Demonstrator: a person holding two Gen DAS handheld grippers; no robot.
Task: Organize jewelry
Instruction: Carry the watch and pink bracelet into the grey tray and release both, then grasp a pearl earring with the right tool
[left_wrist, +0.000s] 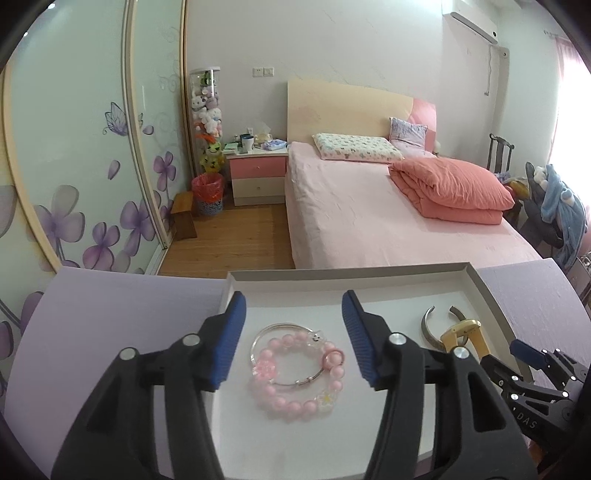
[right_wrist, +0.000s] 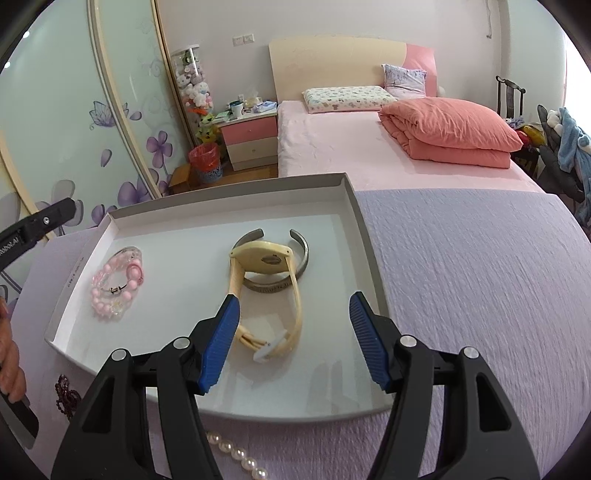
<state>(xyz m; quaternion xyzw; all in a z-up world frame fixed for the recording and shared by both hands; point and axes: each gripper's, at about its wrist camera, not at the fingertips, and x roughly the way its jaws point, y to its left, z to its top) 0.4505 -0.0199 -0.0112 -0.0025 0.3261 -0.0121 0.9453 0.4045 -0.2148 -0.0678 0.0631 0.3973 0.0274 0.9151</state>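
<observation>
A shallow white tray (left_wrist: 332, 277) (right_wrist: 369, 236) lies on a lilac cloth. In it lie a pink bead bracelet with a silver bangle (left_wrist: 295, 369) (right_wrist: 116, 282), a cream watch (right_wrist: 264, 260) (left_wrist: 467, 334) and a grey metal cuff (right_wrist: 301, 258) (left_wrist: 428, 325). My left gripper (left_wrist: 293, 317) is open and empty, hovering above the pink bracelet. My right gripper (right_wrist: 291, 321) is open and empty, just above the watch strap; it also shows in the left wrist view (left_wrist: 524, 349). A white pearl strand (right_wrist: 236, 452) and a dark red bead string (right_wrist: 66, 397) lie on the cloth outside the tray.
The lilac cloth (right_wrist: 480, 295) stretches wide to the right of the tray. Beyond it are a pink bed (left_wrist: 369, 206), a bedside cabinet (left_wrist: 256, 173) and a flowered sliding wardrobe (left_wrist: 74, 147).
</observation>
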